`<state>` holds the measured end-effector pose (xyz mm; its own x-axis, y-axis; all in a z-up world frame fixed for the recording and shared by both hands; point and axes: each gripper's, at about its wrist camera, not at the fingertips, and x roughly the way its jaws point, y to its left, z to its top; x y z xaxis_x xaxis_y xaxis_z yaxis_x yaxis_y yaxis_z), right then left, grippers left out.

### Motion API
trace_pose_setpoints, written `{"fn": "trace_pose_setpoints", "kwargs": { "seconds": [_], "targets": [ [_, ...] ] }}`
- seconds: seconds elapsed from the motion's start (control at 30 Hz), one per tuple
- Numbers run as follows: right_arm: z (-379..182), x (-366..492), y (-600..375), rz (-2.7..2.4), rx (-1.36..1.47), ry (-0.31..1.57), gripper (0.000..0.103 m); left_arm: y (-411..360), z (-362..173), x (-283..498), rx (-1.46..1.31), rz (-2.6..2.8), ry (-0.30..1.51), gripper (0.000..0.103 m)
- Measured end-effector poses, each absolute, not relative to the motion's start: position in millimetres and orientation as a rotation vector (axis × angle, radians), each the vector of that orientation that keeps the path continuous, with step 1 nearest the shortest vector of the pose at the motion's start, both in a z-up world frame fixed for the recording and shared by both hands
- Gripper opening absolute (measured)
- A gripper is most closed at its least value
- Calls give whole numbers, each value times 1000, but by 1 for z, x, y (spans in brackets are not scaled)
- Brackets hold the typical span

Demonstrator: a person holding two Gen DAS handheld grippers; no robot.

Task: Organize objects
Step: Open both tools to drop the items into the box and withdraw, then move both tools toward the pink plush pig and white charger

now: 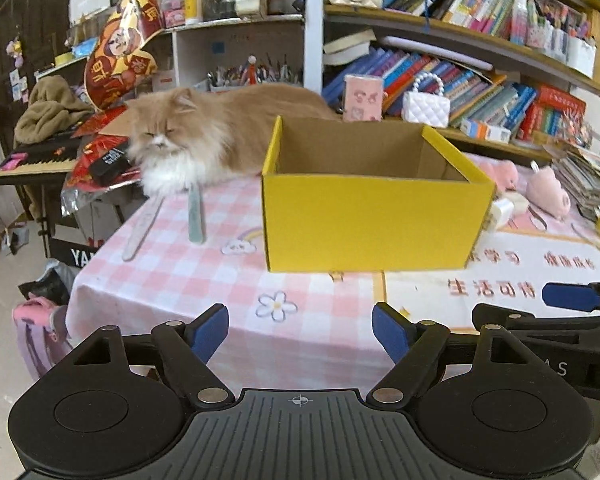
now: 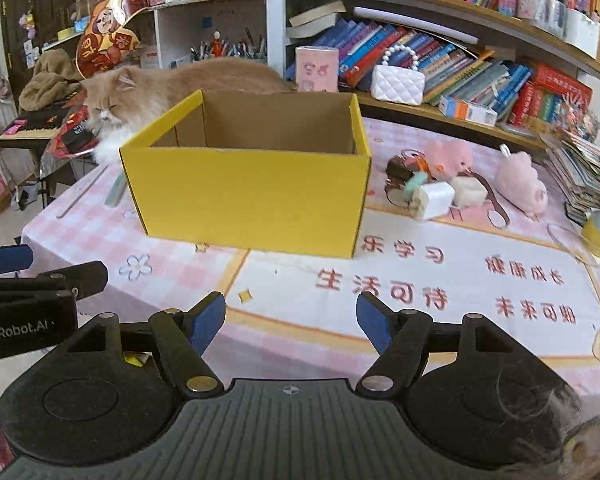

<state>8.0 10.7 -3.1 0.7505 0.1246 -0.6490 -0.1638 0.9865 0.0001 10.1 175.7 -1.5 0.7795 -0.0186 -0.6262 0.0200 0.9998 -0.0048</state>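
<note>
One yellow box (image 2: 248,196), two pink plush toys (image 2: 520,184), one cat (image 1: 204,136), left gripper (image 1: 300,332) and right gripper (image 2: 291,322) both spread wide

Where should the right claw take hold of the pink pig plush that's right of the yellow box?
Probably across the pink pig plush at its rounded body, coming from above. It lies on its side, clear of the white blocks to its left, and the soft middle should squeeze between the fingers.
</note>
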Motion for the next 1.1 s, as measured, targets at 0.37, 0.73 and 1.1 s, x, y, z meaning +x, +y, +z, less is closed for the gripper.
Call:
{"fn": "trace_pose_setpoints", "kwargs": {
  "seconds": [0.37, 0.73, 1.1],
  "targets": [
    [-12, -14, -14, 45, -41, 730, 74, 147, -16, 4, 41, -94, 713, 85],
    [-18, -19, -67, -77, 14, 745, 76, 91, -21, 17, 94, -216, 734, 85],
    [-24, 6, -141, -132, 59, 758, 76, 20, -22, 45, 127, -256, 744, 85]
  ]
}}
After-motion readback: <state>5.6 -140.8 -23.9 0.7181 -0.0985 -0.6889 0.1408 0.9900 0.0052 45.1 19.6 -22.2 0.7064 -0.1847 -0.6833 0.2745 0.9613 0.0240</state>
